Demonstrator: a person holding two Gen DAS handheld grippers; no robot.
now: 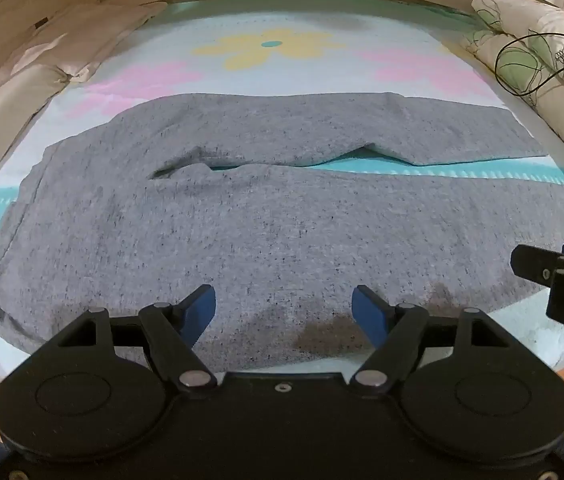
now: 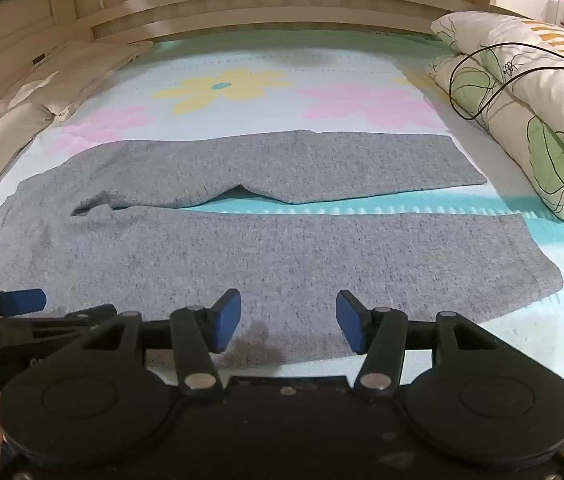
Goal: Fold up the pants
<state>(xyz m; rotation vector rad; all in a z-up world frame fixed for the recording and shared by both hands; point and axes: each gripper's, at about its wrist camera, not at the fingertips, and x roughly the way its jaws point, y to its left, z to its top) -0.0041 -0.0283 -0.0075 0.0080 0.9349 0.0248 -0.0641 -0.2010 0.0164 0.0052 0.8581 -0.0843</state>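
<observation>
Your left gripper (image 1: 284,308) hovers over the near edge of the grey pants (image 1: 241,216), its blue-padded fingers (image 1: 370,312) spread wide with nothing between them. Your right gripper (image 2: 288,320) hangs just beside it over the same near leg, fingers (image 2: 227,320) likewise spread and empty. The pants lie flat and unfolded across the bed (image 2: 241,64), waistband to the left, both legs running right with a strip of turquoise sheet showing between them. A dark patch (image 2: 257,346) marks the cloth by the near hem edge. A rolled quilt (image 2: 530,120) with a black cable (image 2: 482,92) looped over it sits at the bed's right; pale pillows (image 2: 61,76) line the left.
</observation>
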